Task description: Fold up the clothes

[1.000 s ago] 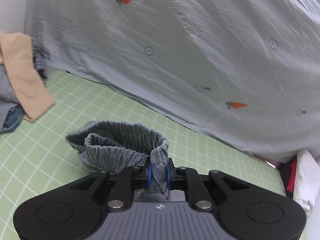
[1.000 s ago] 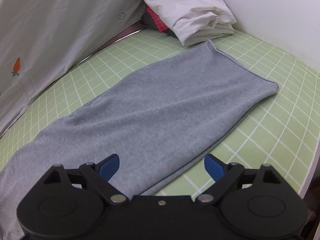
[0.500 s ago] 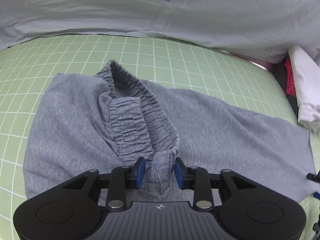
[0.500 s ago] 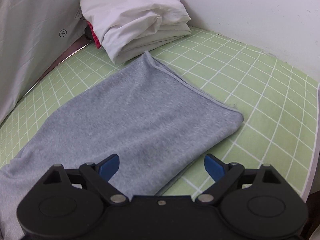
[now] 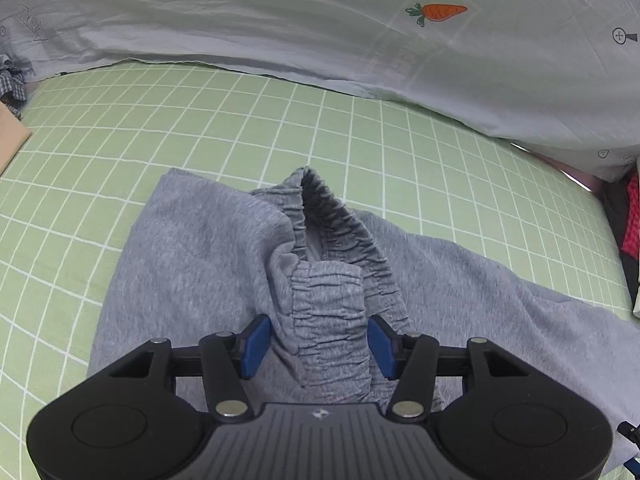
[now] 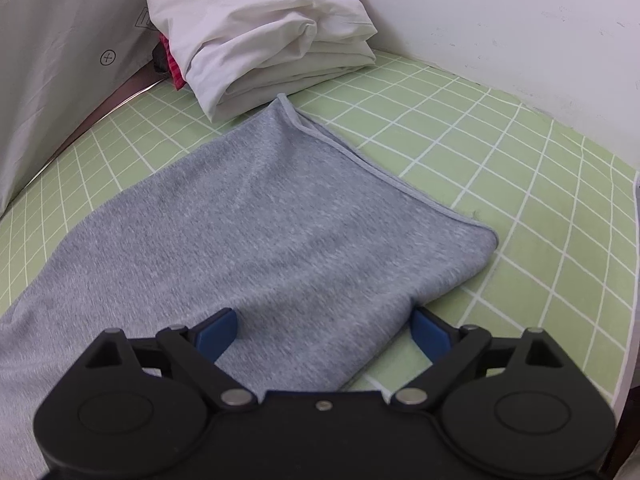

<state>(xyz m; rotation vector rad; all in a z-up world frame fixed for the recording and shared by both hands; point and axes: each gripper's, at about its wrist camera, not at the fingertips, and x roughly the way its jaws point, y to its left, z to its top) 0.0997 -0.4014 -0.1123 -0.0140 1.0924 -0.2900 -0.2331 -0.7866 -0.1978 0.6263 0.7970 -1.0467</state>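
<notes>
Grey sweatpants lie on the green checked sheet. Their gathered elastic waistband stands bunched up between the fingers of my left gripper, whose jaws are open with a gap on both sides of the cloth. In the right wrist view the leg end of the pants lies flat, its hem toward the wall. My right gripper is open, straddling the leg's near edge low over the cloth.
A pale grey quilt with carrot prints runs along the back. A folded white bundle over a red item sits by the white wall. Other clothes lie at the far left.
My left gripper has opened and let go of the waistband, which now lies lowered on the pants. My right gripper has moved closer along the leg toward the hem and dropped lower.
</notes>
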